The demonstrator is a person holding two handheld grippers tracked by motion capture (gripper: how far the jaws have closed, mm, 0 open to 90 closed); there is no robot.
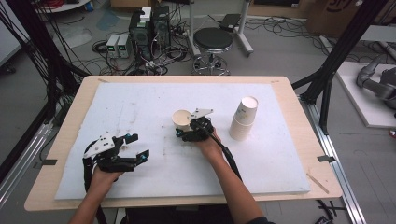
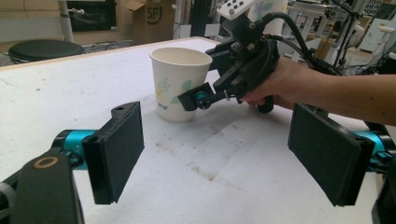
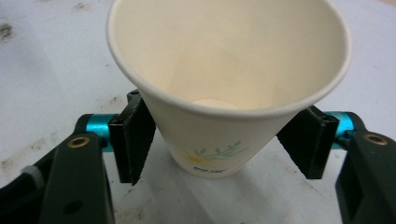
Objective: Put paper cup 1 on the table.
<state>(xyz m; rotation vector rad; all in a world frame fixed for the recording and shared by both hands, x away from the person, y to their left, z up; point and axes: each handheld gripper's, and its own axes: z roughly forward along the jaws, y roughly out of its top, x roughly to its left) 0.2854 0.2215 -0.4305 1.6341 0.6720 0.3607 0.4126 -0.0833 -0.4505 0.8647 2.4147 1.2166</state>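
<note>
Nearest to me, my left gripper [image 1: 135, 145] sits low over the white mat [image 1: 140, 107] at the near left of the table [image 1: 70, 116], its fingers [image 2: 119, 154] spread wide with only bare, faintly stained mat between them. My left hand [image 1: 100, 177] holds it from behind, wrist coming in from the near edge. Farther in, near the middle of the mat, my right gripper [image 1: 183, 133] is at the paper cup [image 1: 181, 119], which stands upright on its base, mouth open to the top, with a small leaf print low on its side. My right fingers [image 3: 133, 140] stand on either side of the cup's lower half; the left one sits close against the wall, while the right one is just off it with a sliver of space showing, so the cup is between them but let go rather than squeezed. The cup's wall looks round and undented. From my left gripper's view, one right finger tip lies against the cup's side above the base, and my right hand [image 2: 280, 84] wraps the grip behind it. Beyond and to the right of that cup, well apart from it, a stack of paper cups [image 1: 243, 119] stands mouth down on the mat. Past the far edge of the table, a black stool [image 1: 212, 42] stands on the floor.
</note>
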